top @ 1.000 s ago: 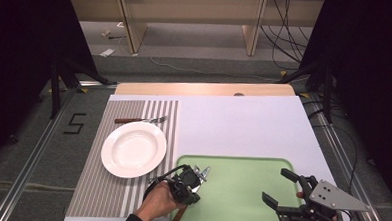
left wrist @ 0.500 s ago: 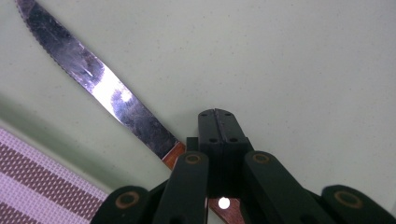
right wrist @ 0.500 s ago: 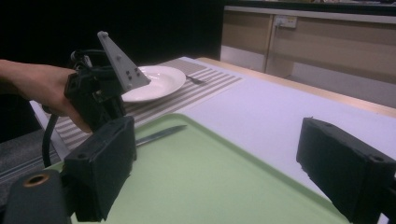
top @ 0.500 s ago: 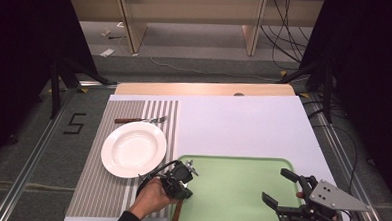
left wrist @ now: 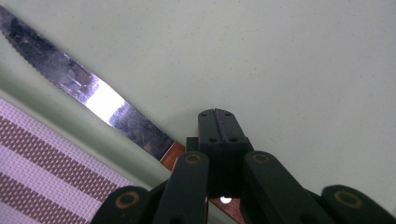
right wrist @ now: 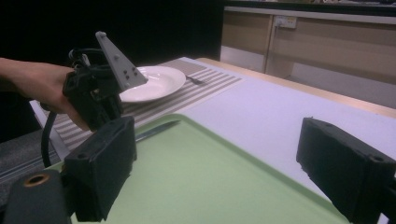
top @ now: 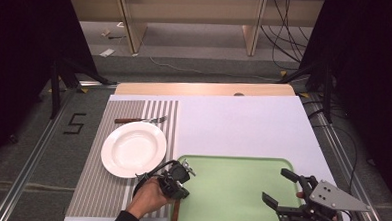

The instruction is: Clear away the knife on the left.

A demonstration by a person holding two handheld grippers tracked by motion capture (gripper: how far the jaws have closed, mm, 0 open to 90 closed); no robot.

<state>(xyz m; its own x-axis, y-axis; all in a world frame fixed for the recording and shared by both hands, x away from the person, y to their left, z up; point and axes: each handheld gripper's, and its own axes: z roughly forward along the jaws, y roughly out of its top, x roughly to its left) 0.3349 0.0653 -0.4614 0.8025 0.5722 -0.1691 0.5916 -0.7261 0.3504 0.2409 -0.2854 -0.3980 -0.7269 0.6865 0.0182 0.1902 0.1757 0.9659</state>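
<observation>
A steak knife lies along the left edge of the green tray point(top: 230, 192). Its brown handle point(top: 175, 213) points toward me. In the left gripper view its serrated blade point(left wrist: 93, 98) runs up to the left. My left gripper point(top: 176, 189) is directly over the knife. Its jaws point(left wrist: 217, 122) are shut flat against each other, and the handle passes underneath them. My right gripper point(top: 277, 185) is open and holds nothing, low over the tray's near right part. In its own view point(right wrist: 215, 158) the knife blade point(right wrist: 156, 131) rests by the tray rim.
A white plate point(top: 132, 149) sits on the striped placemat point(top: 95, 196) left of the tray. A fork point(top: 141, 120) lies beyond the plate. White tabletop point(top: 243, 127) stretches behind the tray. Shelving and cables stand past the table's far edge.
My left gripper has shifted slightly left and lower, toward the tray's left edge over the knife. The right gripper has stayed in place.
</observation>
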